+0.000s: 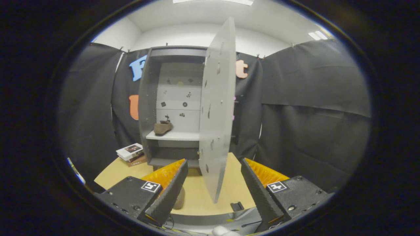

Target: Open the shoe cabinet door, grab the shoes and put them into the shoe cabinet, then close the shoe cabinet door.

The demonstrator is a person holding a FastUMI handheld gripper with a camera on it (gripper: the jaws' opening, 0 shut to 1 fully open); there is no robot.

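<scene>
On the counter (203,196) ahead, shoe cabinet (154,108) stands with door (216,108) swung wide, edge-on toward the camera, its lower corner hanging between the two fingers (169,193) of the claw (213,190). Claw spread open, holding nothing, not touching the door. One brown shoe (163,127) already sits on the middle white shelf (174,135) inside, left side. Looks like the close-door step is next, or a second shoe fetch: a small tan rounded object (179,198) sits on the counter just behind the left finger, can't tell if it's a shoe. To close well: come to the door's outer face near the free edge, push slow along its swing toward the cabinet front, keep the fingers clear of the gap on the hinge side. Watch that the shoe doesn't stick out past the shelf lip. Stack of books (131,153) lies left of the cabinet base, out of the door's arc. Small black piece (237,206) on the counter near the right finger, not in the way.
</scene>
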